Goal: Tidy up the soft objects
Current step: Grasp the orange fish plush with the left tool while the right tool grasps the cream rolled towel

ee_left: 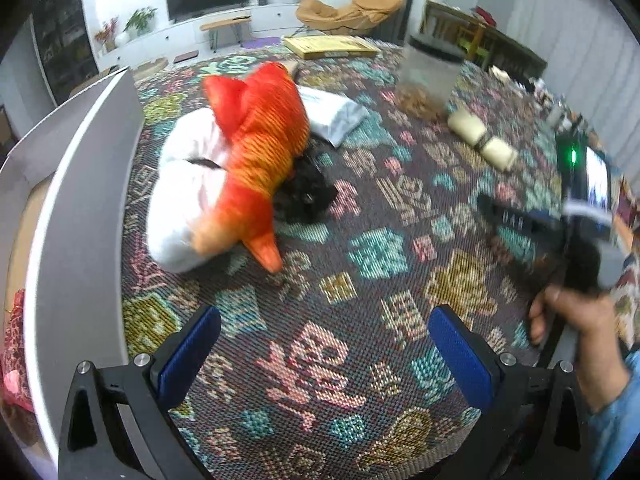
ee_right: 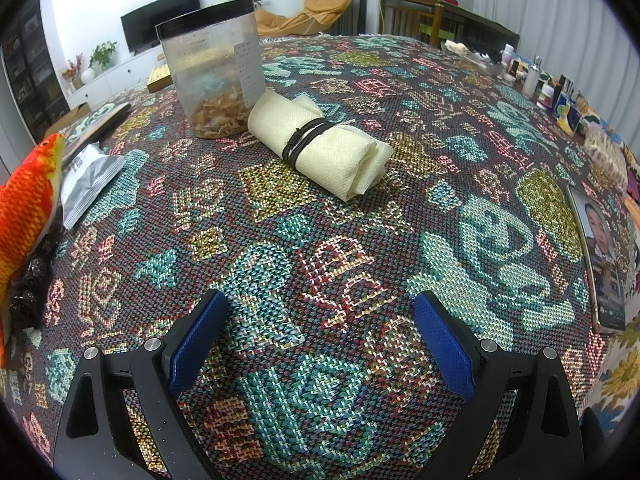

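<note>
An orange plush fish [ee_left: 256, 152] lies on a white soft bundle [ee_left: 180, 192] and a black soft item [ee_left: 308, 192] on the patterned table. A cream rolled cloth [ee_right: 324, 144] tied with a black band lies ahead of my right gripper; it also shows in the left wrist view [ee_left: 480, 138]. My left gripper [ee_left: 326, 350] is open and empty, short of the fish. My right gripper [ee_right: 320, 336] is open and empty above the tablecloth. The fish shows at the left edge of the right wrist view [ee_right: 24, 208].
A grey-white box wall [ee_left: 80, 216] stands at the left. A clear jar [ee_right: 214, 68] with a black lid stands behind the cloth roll. A silver packet [ee_right: 88, 180] lies near the fish. A phone [ee_right: 598, 260] and several bottles [ee_right: 532, 76] are at the right.
</note>
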### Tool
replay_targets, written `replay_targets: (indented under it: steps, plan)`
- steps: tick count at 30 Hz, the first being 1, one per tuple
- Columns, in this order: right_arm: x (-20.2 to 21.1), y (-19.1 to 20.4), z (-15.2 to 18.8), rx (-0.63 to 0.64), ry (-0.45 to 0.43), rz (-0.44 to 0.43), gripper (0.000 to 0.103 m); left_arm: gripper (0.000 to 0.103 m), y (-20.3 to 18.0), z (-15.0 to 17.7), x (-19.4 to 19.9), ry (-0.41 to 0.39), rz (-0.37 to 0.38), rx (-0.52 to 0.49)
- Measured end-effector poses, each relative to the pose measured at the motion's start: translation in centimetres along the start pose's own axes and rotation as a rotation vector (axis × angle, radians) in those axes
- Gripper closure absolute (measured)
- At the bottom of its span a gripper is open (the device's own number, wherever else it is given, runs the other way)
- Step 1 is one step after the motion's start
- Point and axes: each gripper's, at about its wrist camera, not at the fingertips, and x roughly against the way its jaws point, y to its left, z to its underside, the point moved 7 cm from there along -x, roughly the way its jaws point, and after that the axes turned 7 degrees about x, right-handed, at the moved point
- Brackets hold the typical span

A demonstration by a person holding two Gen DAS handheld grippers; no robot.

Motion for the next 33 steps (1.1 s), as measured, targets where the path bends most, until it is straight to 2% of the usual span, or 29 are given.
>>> replay_targets:
  steps: [5, 10, 16, 20, 23, 28, 30, 33]
  plan:
    - [0.0, 0.0, 0.0, 0.0, 0.0, 0.0, 0.007, 0.0, 1.6, -2.1, 2.1, -0.028, 0.021, 0.058]
    - [0.0, 0.0, 0.0, 0.0, 0.0, 0.0, 0.007, 0.0, 3.1, -5.1, 4.9, -0.097, 0.054, 0.111]
    - [0.0, 0.0, 0.0, 0.0, -0.001, 0.0, 0.007, 0.0, 5.7, -9.3, 5.6, -0.17, -0.035, 0.115]
    - [0.0, 0.0, 0.0, 0.001, -0.002, 0.0, 0.007, 0.0, 5.9, -10.2, 2.8, -0.142, -0.119, 0.052]
    - [0.0, 0.0, 0.0, 0.001, -0.002, 0.0, 0.007, 0.001, 4.3, -10.4, -0.6, -0.101, -0.179, -0.031]
    - [0.0, 0.0, 0.0, 0.001, -0.002, 0.0, 0.007, 0.0, 0.9, -12.9, -4.4, -0.14, -0.339, -0.215]
    - [0.0, 0.0, 0.0, 0.001, -0.003, -0.001, 0.007, 0.0, 0.6, -14.1, -6.6, -0.107, -0.379, -0.23]
    - [0.0, 0.0, 0.0, 0.001, -0.003, 0.0, 0.007, 0.0, 1.1, -15.0, -9.2, -0.047, -0.392, -0.199]
